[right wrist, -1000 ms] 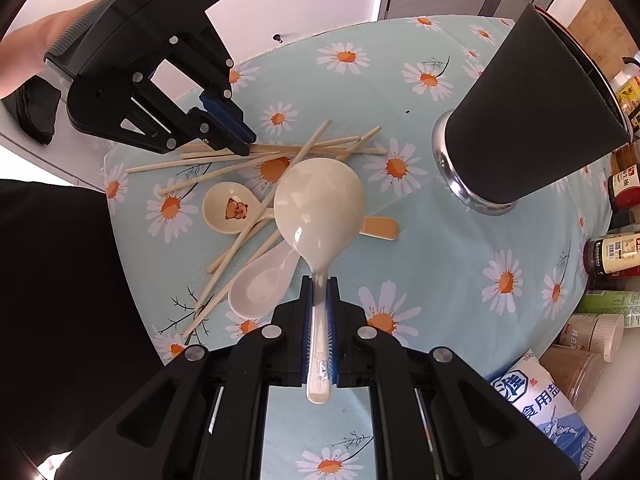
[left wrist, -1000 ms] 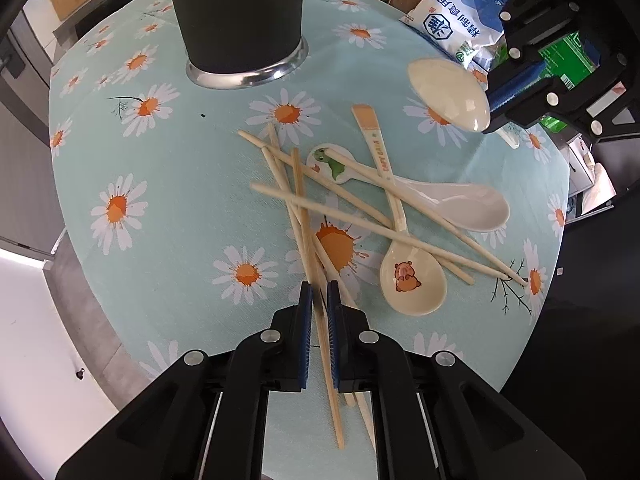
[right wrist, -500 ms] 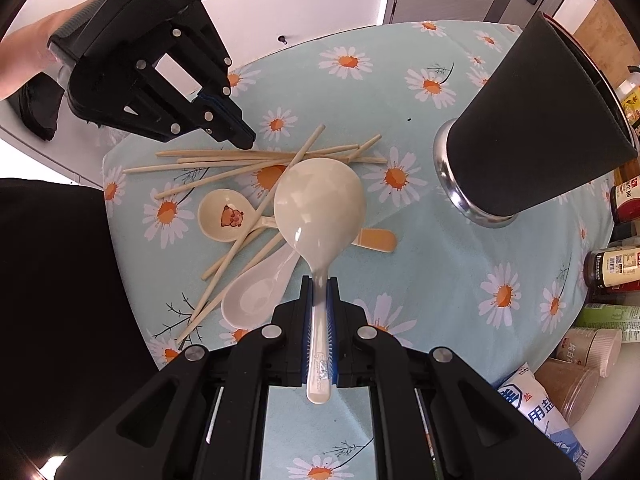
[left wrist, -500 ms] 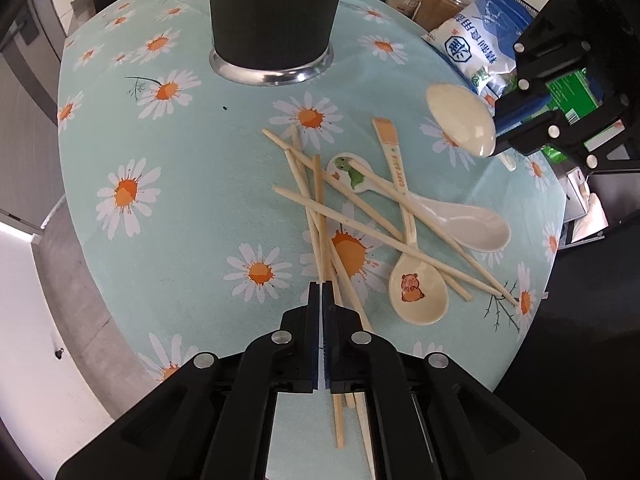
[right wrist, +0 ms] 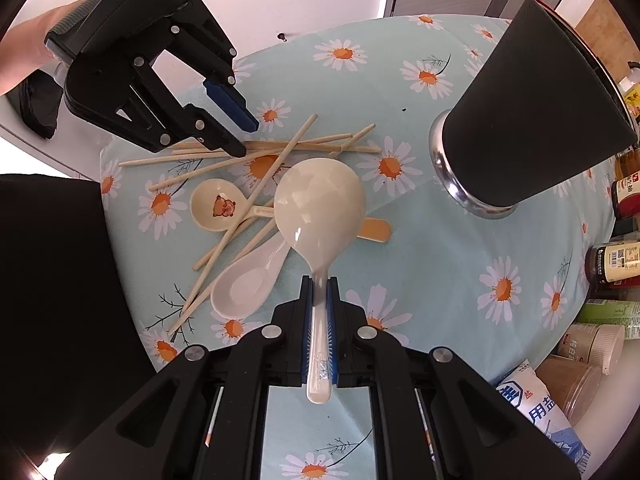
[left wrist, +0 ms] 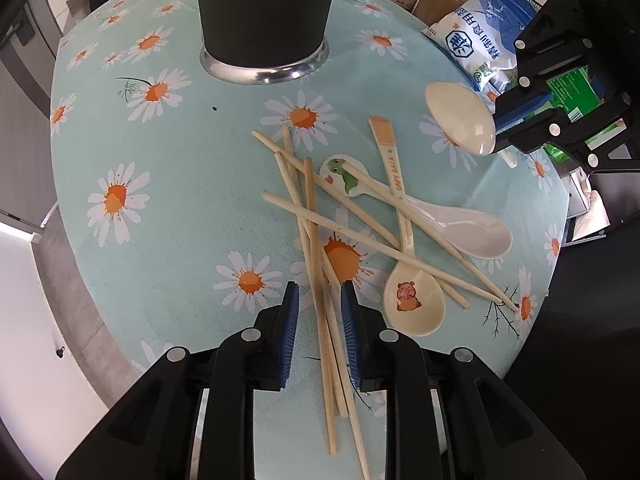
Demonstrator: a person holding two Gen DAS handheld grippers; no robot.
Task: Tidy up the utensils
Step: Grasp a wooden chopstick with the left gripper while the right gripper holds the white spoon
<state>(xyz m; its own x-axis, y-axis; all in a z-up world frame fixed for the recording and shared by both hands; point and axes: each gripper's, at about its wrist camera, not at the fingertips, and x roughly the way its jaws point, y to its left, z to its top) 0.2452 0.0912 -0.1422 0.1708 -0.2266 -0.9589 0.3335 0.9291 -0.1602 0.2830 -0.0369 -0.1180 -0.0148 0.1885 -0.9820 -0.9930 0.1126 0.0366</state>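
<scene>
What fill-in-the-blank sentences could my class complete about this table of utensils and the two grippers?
1. The right gripper is shut on a cream ____.
2. Between the opening jaws of the left gripper lie wooden ____.
3. The tablecloth is printed with ____.
4. The spoon with the bear picture lies on the ____.

Missing words: spoon; chopsticks; daisies; tablecloth

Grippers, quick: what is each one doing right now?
Left gripper: jaws opening, wooden chopsticks between the pads, not gripped.
Right gripper: closed on the handle of the large cream ceramic spoon, held above the table.
</scene>
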